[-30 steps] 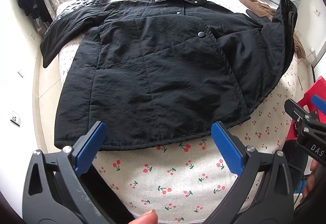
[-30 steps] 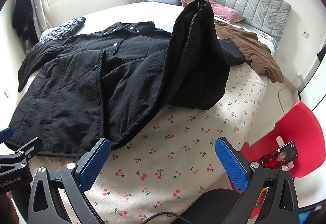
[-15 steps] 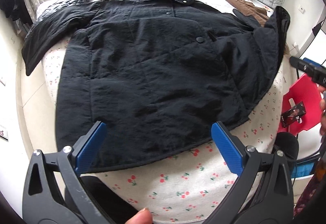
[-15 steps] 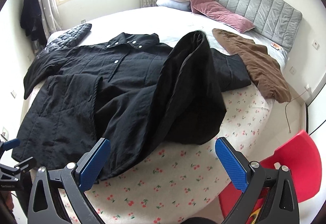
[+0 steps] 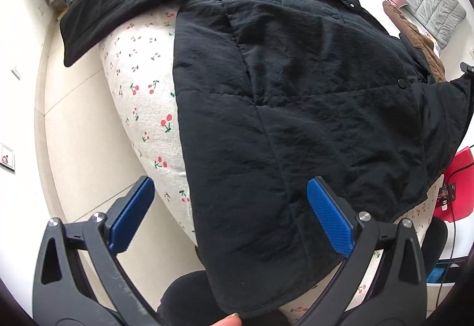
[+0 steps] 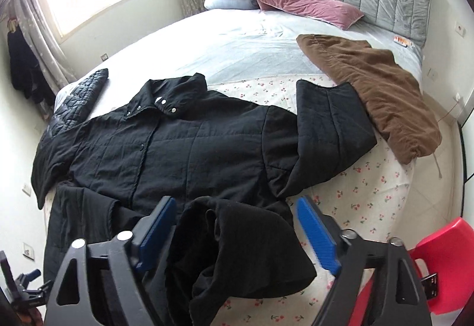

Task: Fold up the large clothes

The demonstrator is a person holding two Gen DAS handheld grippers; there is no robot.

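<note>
A large black quilted jacket (image 5: 296,106) lies front up on the bed, collar toward the headboard; it also shows in the right wrist view (image 6: 189,154). My left gripper (image 5: 228,213) is open and empty just above the jacket's lower left hem corner. My right gripper (image 6: 234,237) is open, and a bunched fold of the jacket's lower right part (image 6: 237,246) rises between its jaws; I cannot tell whether it touches them. One sleeve (image 6: 328,130) lies spread toward the right, the other (image 5: 118,6) hangs over the left bed edge.
A brown garment (image 6: 376,89) lies on the bed at the right. Pink pillows (image 6: 302,0) and folded bedding sit by the grey headboard. A quilted dark item (image 6: 80,97) lies at the bed's far left. A red chair (image 6: 444,263) stands at the right.
My left gripper has swung left and down to the jacket's left hem corner. My right gripper has moved forward over the jacket's lower right part, and the raised flap has dropped flat.
</note>
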